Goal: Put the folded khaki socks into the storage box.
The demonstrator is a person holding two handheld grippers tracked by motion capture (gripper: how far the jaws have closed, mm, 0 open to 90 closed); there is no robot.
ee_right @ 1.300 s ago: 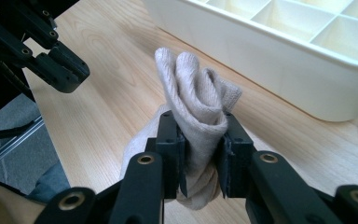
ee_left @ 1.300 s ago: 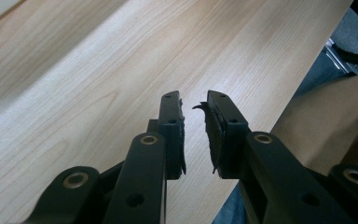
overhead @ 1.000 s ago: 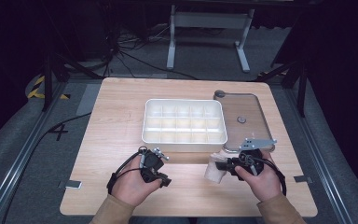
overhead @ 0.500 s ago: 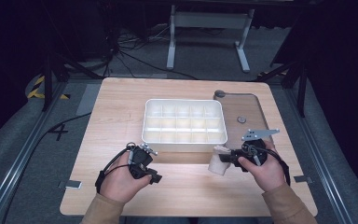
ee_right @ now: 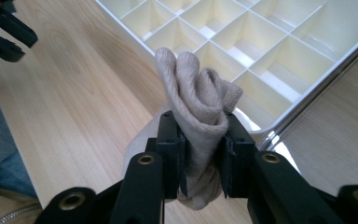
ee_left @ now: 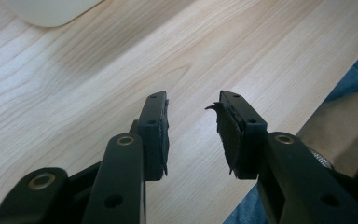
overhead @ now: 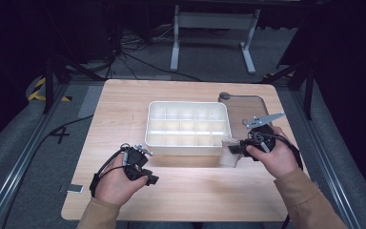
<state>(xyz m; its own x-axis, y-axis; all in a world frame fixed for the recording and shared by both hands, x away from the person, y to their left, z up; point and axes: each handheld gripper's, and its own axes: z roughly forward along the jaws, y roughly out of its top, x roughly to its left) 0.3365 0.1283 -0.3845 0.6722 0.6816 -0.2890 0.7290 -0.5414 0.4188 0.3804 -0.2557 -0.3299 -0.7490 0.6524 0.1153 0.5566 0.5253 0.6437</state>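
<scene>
A white compartment tray (overhead: 187,125) sits mid-table, its cells bare (ee_right: 261,51). My right gripper (overhead: 237,149) is just off the tray's near right corner. It is shut on a rolled beige cloth (overhead: 228,152), which sticks up between the jaws (ee_right: 198,98) over the tray's edge. The right gripper (ee_right: 200,126) squeezes the roll at its middle. My left gripper (overhead: 147,174) hovers low over bare wood in front of the tray's left half. Its jaws (ee_left: 193,126) are open with nothing between them.
A grey mat (overhead: 248,109) with a round knob (overhead: 225,95) lies at the back right, beside the tray. A small tag (overhead: 71,189) sits at the table's front left edge. The left gripper (ee_right: 4,30) appears far off in the right gripper view.
The right gripper has carried the cloth away from the person, up to the tray's near right corner. The left hand has drifted a little to the left.
</scene>
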